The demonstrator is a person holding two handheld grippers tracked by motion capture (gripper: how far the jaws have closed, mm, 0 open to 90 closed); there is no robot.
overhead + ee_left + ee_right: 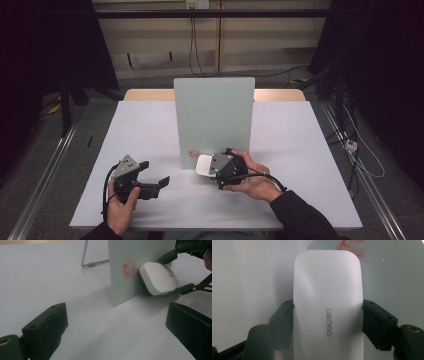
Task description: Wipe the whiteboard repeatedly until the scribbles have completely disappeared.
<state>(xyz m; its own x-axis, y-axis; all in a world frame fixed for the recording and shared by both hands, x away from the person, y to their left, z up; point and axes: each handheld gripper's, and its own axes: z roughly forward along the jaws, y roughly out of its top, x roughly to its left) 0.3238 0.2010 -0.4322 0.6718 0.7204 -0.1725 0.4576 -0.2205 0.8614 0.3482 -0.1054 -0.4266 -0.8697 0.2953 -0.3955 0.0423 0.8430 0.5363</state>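
Note:
A pale green-white board (214,120) stands upright in the middle of the table. Low on its face is a red marker scribble (129,268), also seen as a red scribble (193,153) from above. My right gripper (214,168) is shut on a white "deli" eraser (328,302), its jaws on the two long sides. The eraser (157,277) has its dark felt side against the board, just beside the scribble. My left gripper (154,173) is held low over the table to the left of the board, open with nothing between its jaws.
The table (145,130) has a white top and a wooden strip at its far edge. A wire stand (86,257) props the board from behind. Cables (360,155) run along the floor at the right.

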